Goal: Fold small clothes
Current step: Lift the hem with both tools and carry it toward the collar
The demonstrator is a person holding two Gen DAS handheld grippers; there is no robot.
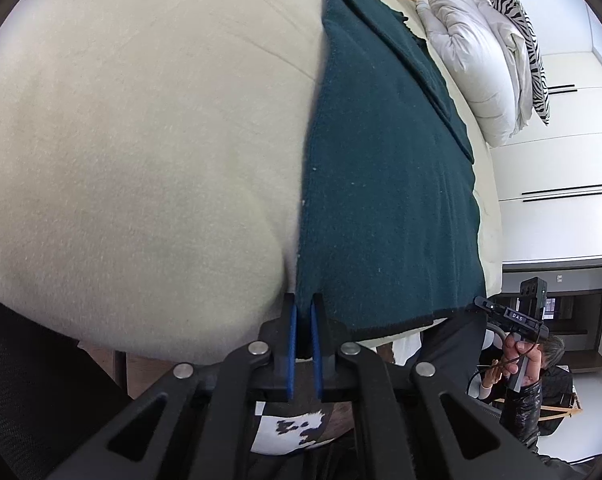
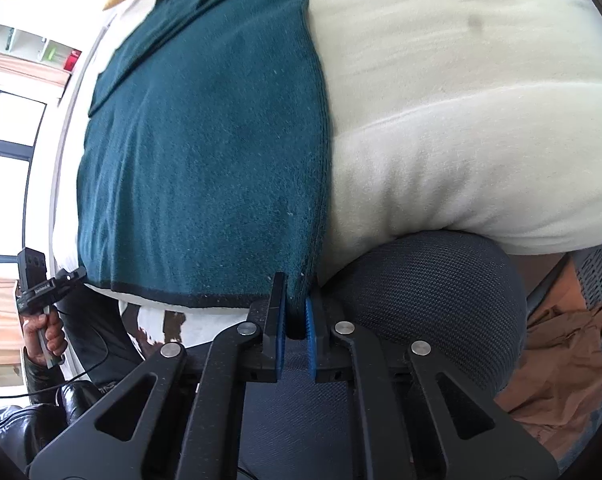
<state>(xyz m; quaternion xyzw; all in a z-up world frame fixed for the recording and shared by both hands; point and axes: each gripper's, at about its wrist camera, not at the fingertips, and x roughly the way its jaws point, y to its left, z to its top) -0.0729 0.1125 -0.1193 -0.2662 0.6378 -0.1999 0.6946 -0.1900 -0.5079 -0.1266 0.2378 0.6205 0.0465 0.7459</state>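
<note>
Blue-padded jaws fill the bottom of both wrist views, and we see each pair pressed together on a near corner of a dark teal garment. Our left gripper pinches the corner at the garment's left edge, where the teal fabric meets the cream cushion. Our right gripper pinches the opposite near corner, with a fold of teal cloth bunched between its pads.

Moving outward, we see the garment lying flat on the cushion, its black-trimmed hem along the near edge and a second layer, perhaps a sleeve or collar, lying across its far end. Beyond it in the left view are a white duvet and a zebra-print pillow. In the right view a dark mesh chair seat sits just below the cushion's edge.

We judge that the fold is about to begin, with both corners ready to be lifted and carried to the far end. The risks lie in the grips. Each bite is shallow, right at the corner, so the thick fabric could slip out on lifting. If one side lets go, the fold would go crooked. If the hands rise unevenly, the hem could twist. The loose far layer could also drag or bunch under the fold.
</note>
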